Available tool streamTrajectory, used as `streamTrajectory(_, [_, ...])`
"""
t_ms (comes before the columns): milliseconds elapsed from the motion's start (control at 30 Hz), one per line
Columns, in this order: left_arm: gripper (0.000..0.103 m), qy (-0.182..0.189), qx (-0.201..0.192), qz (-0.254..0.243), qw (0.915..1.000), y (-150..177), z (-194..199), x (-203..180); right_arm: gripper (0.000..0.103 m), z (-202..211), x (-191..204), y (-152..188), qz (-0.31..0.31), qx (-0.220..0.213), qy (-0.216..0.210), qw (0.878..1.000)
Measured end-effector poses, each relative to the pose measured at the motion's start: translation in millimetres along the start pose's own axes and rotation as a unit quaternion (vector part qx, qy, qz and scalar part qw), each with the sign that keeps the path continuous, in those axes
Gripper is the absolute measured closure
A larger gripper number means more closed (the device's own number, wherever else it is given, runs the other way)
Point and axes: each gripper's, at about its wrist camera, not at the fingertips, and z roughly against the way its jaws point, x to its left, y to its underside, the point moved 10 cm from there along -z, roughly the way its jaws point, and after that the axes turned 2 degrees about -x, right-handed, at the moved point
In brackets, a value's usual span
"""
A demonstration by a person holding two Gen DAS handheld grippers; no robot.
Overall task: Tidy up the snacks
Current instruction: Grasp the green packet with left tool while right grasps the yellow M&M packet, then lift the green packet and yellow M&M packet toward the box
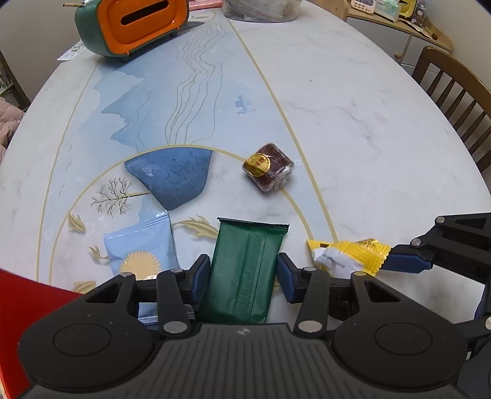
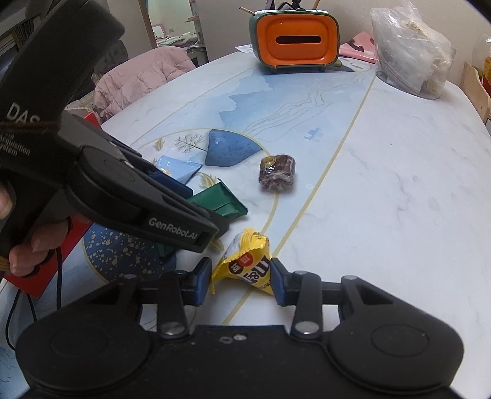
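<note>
Lying at the far left of the patterned table [image 1: 353,101], a red box [image 1: 18,307] is being cut off by the edge of the left wrist view, and just to its right a light blue sachet with a sun print [image 1: 139,248] is being partly hidden behind the left gripper [image 1: 244,273]. The green packet [image 1: 245,270] is being clamped between that gripper's blue pads [image 1: 199,276], the left pad pressing its edge and the right pad sitting at its other side; the packet's far end is being seen tilted up off the table in the right wrist view. Further back and a little to the right, a brown wrapped cake with a gold seal [image 1: 268,167] is being left alone on the table, well apart from both tools. To the right of the green packet, the yellow snack bag [image 2: 248,265] is being pinched between the jaws of the right gripper [image 2: 242,279], its crumpled top being pushed up between them. At the far end of the table an orange and green tissue box [image 1: 132,24] is being shown, with a clear bag [image 2: 411,58] to its right and a wooden chair [image 1: 454,101] beside the table's right edge.
</note>
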Motion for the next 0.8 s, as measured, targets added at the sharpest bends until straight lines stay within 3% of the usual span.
streamTrajectory(300, [0.057, 0.017, -0.007, 0.037, 0.9991, 14, 23, -6, 0.066, 23, 0, 8, -0.022, -0.002, 0.015, 1.0])
streamTrajectory(800, [0.057, 0.028, -0.052, 0.069, 0.9959, 41, 112, -6, 0.066, 94, 40, 3, -0.012, -0.039, 0.023, 0.999])
